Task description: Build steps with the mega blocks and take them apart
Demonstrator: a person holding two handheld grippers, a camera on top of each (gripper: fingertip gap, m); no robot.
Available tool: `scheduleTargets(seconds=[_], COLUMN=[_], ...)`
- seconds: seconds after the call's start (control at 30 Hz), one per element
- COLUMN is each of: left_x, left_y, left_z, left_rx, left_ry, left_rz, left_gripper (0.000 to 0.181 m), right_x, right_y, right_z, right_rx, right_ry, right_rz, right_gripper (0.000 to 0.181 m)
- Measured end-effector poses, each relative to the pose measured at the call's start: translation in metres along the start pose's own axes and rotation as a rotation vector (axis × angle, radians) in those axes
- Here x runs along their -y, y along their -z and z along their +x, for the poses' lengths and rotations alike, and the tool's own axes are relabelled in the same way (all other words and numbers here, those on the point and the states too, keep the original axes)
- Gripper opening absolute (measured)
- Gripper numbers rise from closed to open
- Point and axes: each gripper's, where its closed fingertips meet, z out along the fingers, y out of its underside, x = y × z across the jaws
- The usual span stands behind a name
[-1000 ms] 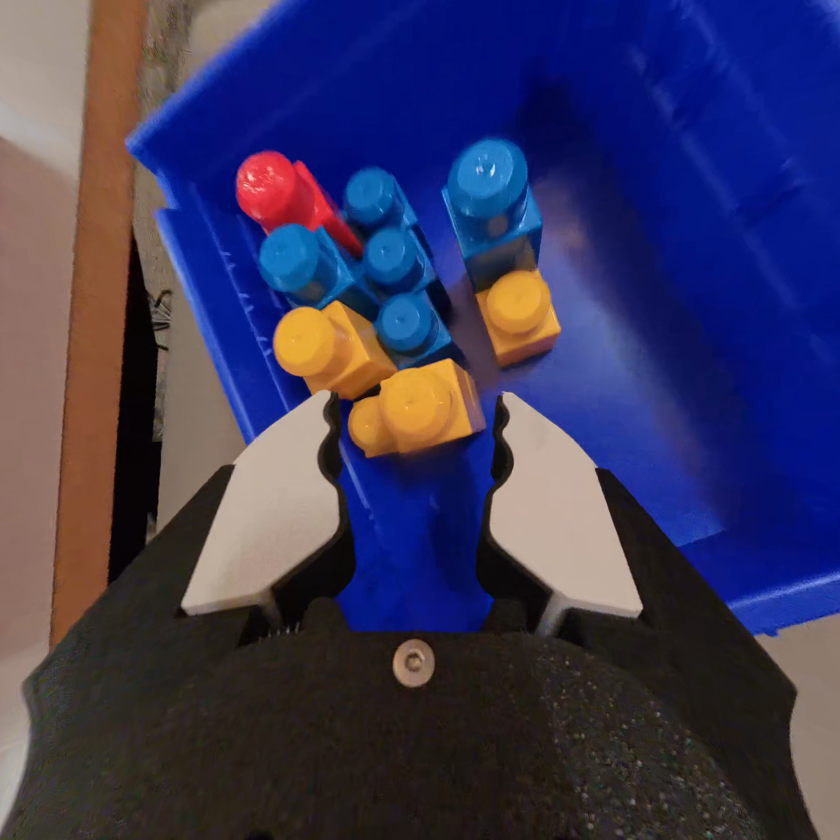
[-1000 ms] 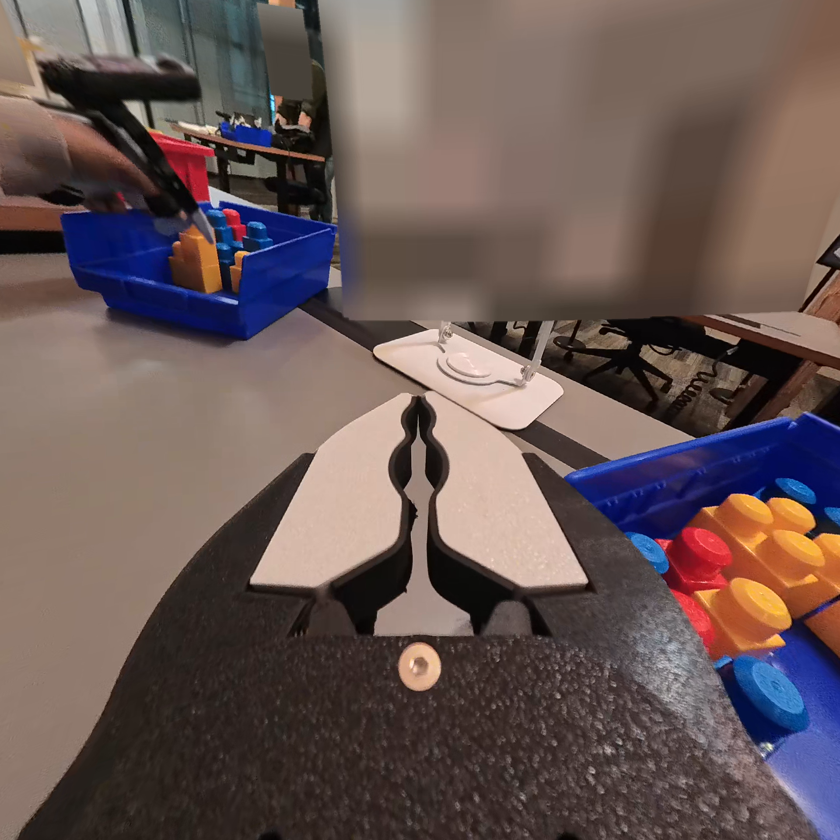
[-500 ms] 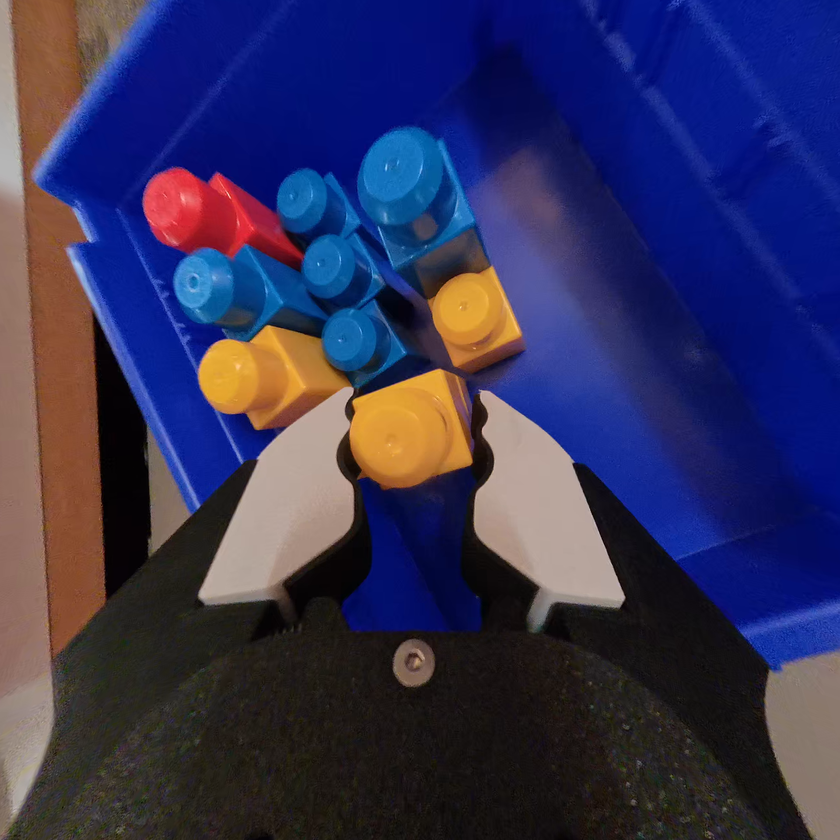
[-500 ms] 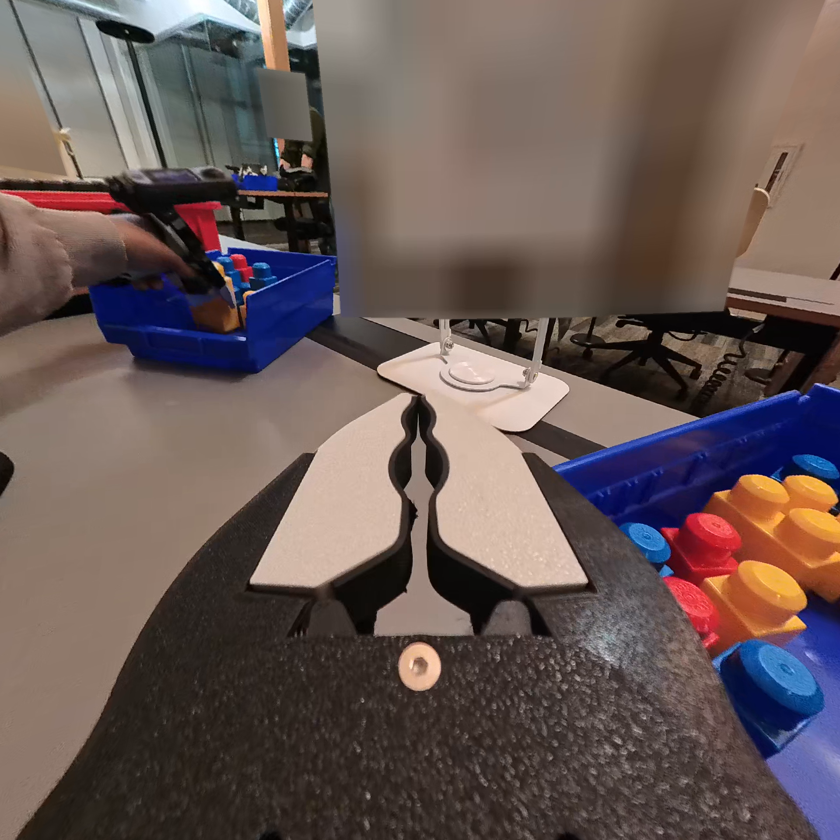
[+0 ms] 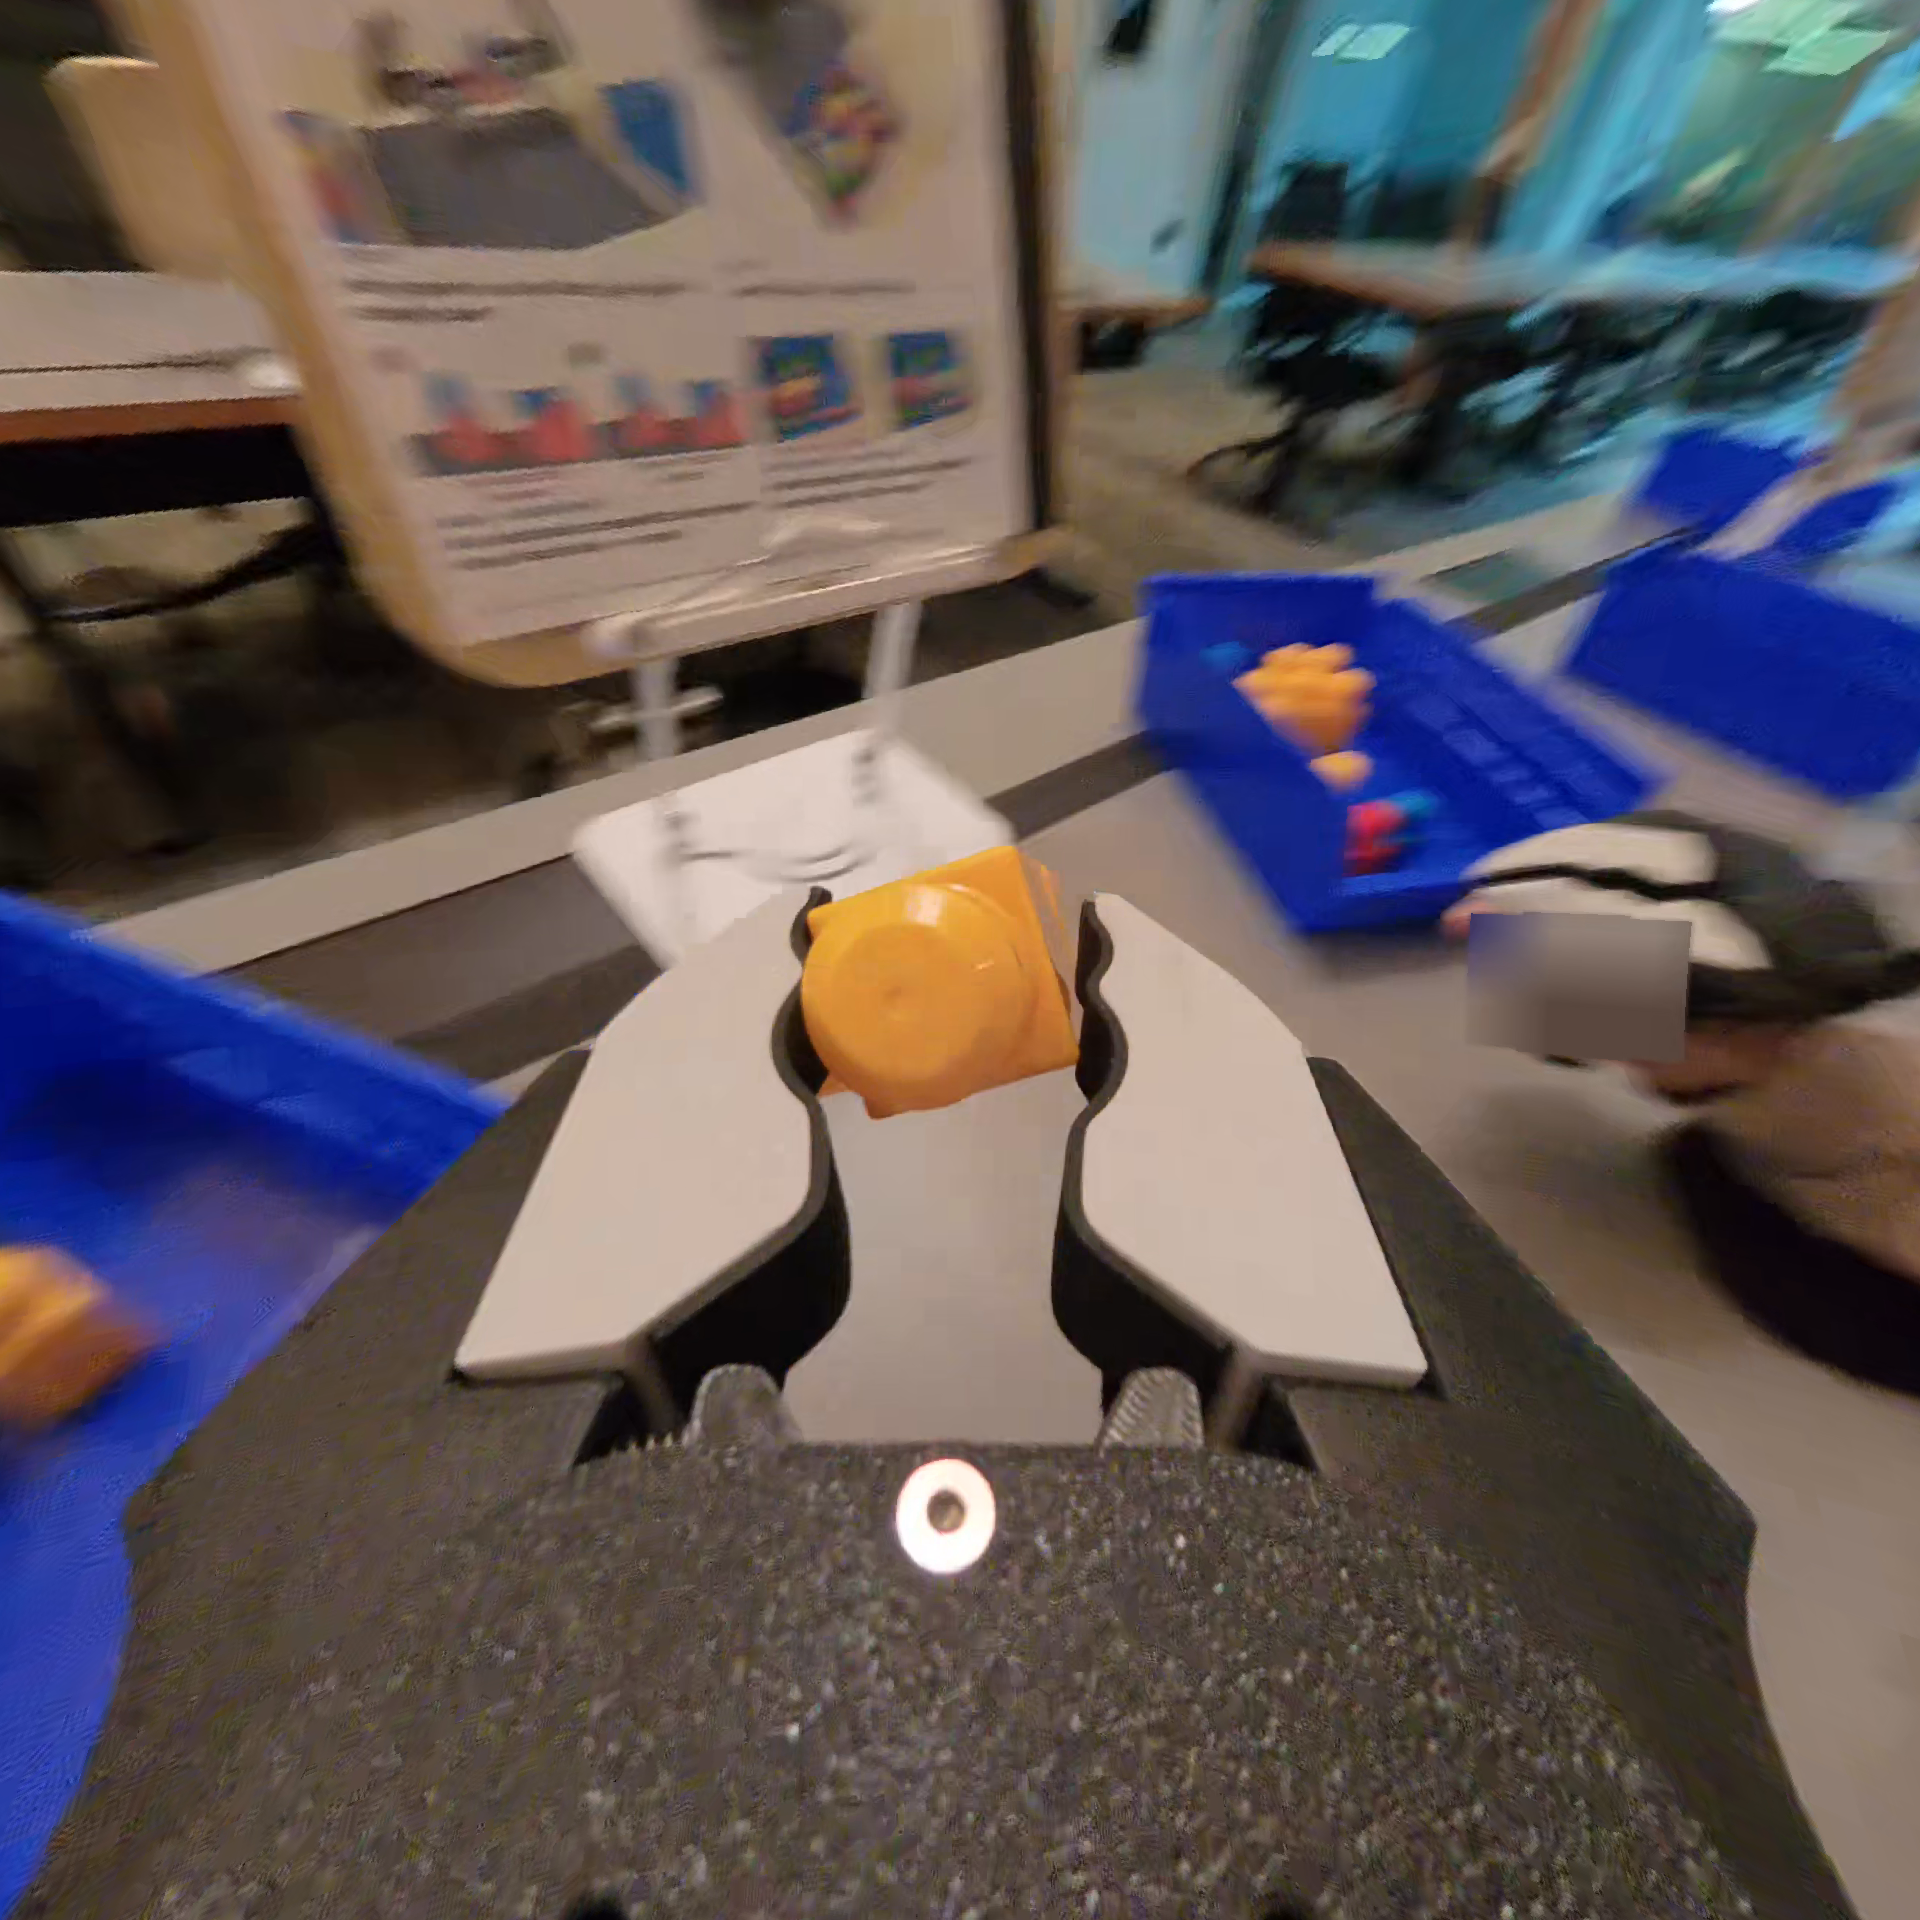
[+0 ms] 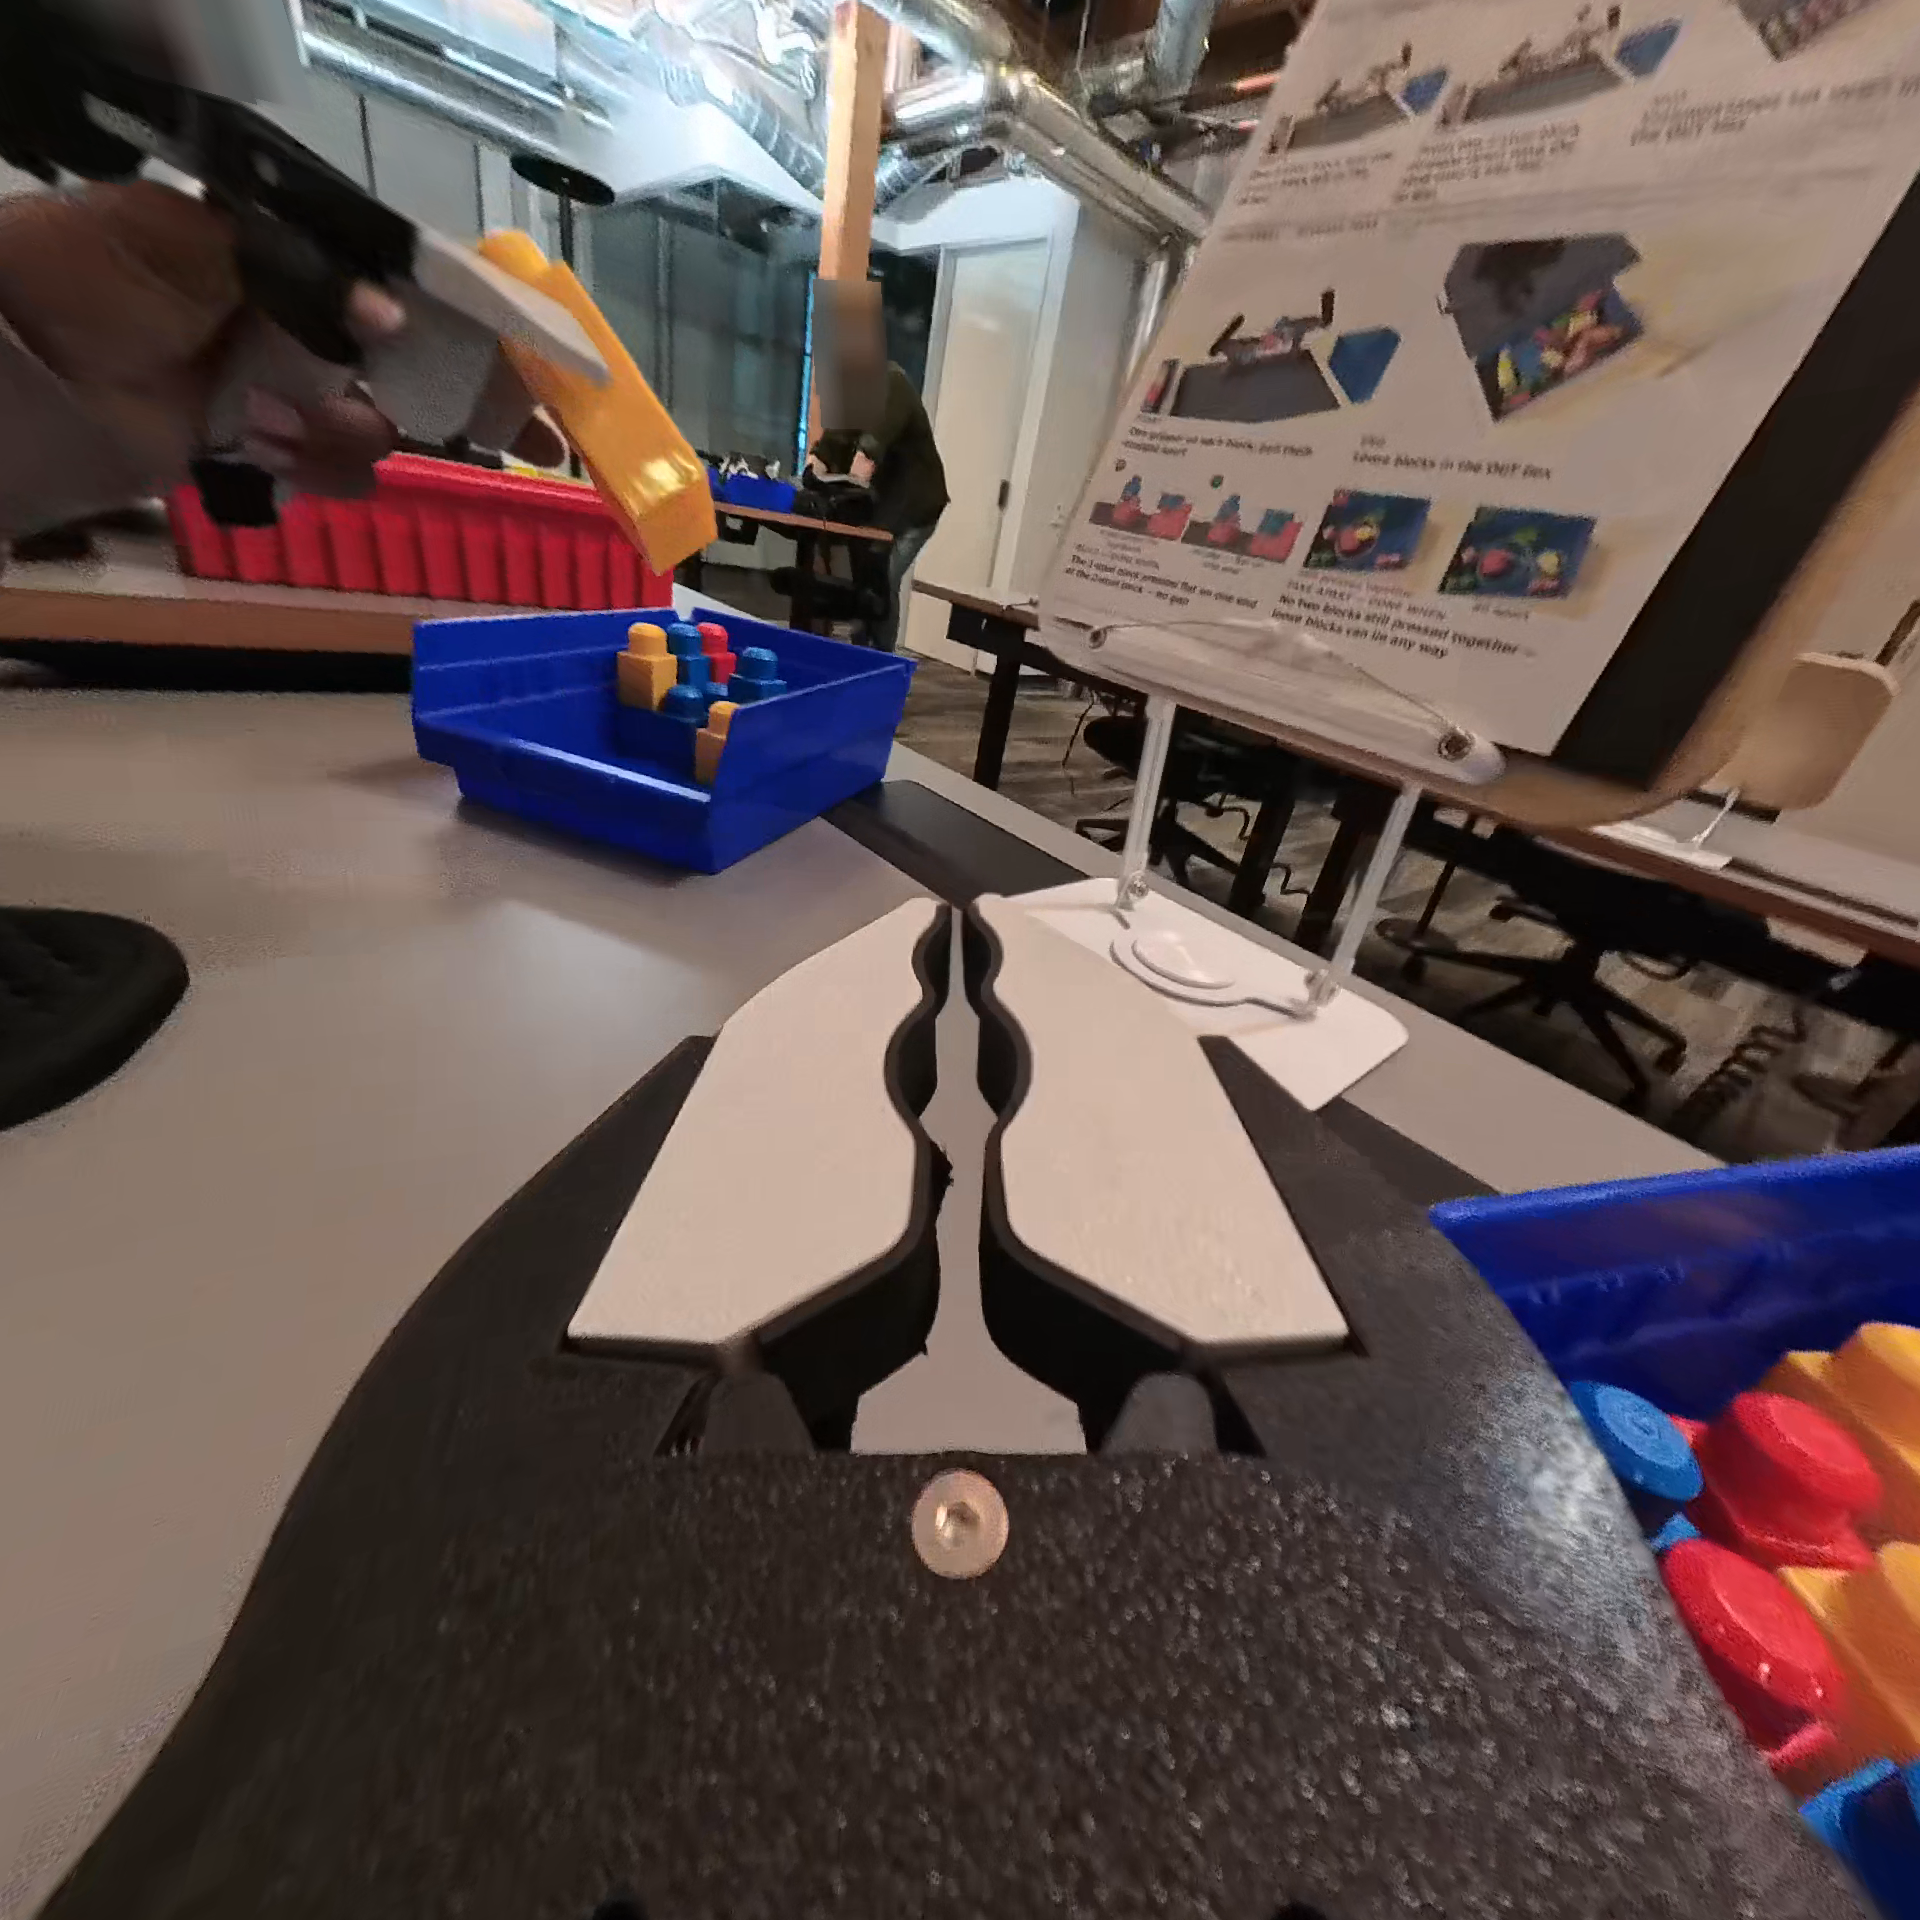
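My left gripper [image 5: 940, 920] is shut on a yellow block [image 5: 935, 987] and holds it in the air above the grey table. In the right wrist view the left gripper [image 6: 520, 312] is high at the upper left, with the yellow block [image 6: 613, 416] hanging down from it at a slant. The far blue bin [image 6: 582, 769] holds a stepped cluster of blue, yellow and red blocks [image 6: 691, 675]. My right gripper [image 6: 956, 925] is shut and empty, low over the table beside the near blue bin [image 6: 1683, 1257] of loose red, yellow and blue blocks [image 6: 1787, 1475].
An instruction board [image 6: 1455, 364] on a white stand base [image 6: 1195, 987] is at the table's far edge. A red bin [image 6: 416, 540] is behind the far blue bin. A black pad [image 6: 62, 997] lies at the left. A person is in the background. Across from one pair of fingers to the other is roughly 25 centimeters.
My left gripper closed on the yellow block in the bin, lifted it out and swung up over the table. My right gripper stayed shut and tilted up slightly.
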Motion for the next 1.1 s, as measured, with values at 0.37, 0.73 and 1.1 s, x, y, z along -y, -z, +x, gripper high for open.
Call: scheduleTargets(seconds=[0.37, 0.73, 1.1], left_x=[-0.079, -0.113, -0.064], left_y=[-0.063, -0.078, -0.05], left_z=[0.12, 0.164, 0.166], left_rx=[-0.31, -0.312, -0.539], left_ry=[0.085, 0.082, 0.142], left_rz=[-0.003, -0.111, 0.234], left_gripper=[0.046, 0.045, 0.074], right_x=[-0.015, -0.061, 0.012], right_y=[-0.012, -0.037, -0.011], right_z=[-0.032, -0.077, -0.062], right_rx=[0.076, 0.037, 0.276], right_ry=[0.118, 0.606, -0.23], right_rz=[-0.081, -0.427, 0.036], right_gripper=[0.029, 0.042, 0.037])
